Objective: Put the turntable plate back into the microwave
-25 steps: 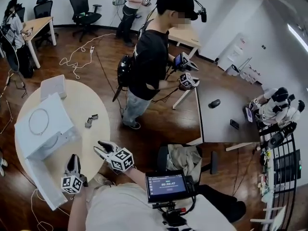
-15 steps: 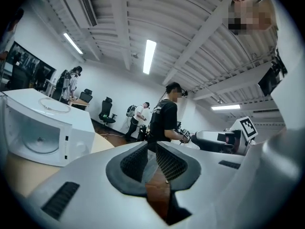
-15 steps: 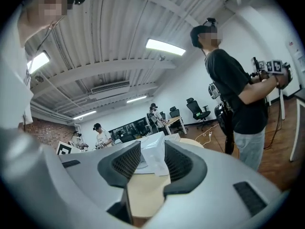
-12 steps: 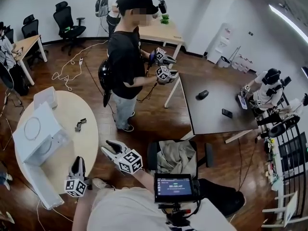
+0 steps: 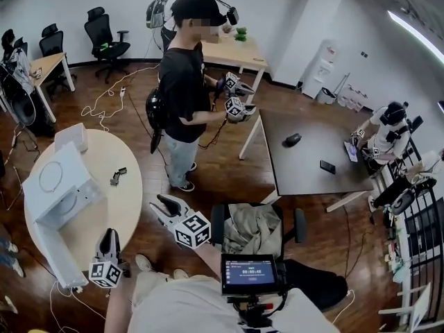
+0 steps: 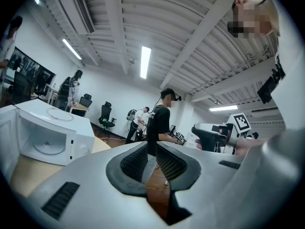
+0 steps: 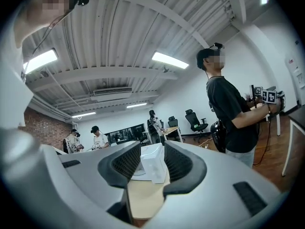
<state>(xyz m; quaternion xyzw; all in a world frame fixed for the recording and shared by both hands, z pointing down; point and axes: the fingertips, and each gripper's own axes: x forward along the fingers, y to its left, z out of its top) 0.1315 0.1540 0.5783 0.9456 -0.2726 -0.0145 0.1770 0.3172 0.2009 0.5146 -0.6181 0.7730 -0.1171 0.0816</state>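
- Both grippers have lifted since a second ago, and your right gripper has drifted away from the microwave. It is now past the rim of the round table instead of over it. Your left gripper remains over the table, just in front of the microwave and beside its swung-open door.
- Your left claw is pinched almost closed with nothing in it. Its own view shows only floor through the thin slit, and it looks past the microwave's right side.
- Your right claw stands fairly wide and empty. Its view has the microwave framed between the jaws, but well off.
- What looks like the turntable plate lies flat on top of the microwave as a pale ring. The cavity below it looks empty in the left gripper view.
- My reading is that nothing has been gained yet: the plate is untouched, and both claws are no nearer the microwave's top.
- You will likely need to open the left claw and take the plate by its rim. It is thin and flat, so a shallow pinch could let it slide off the top.
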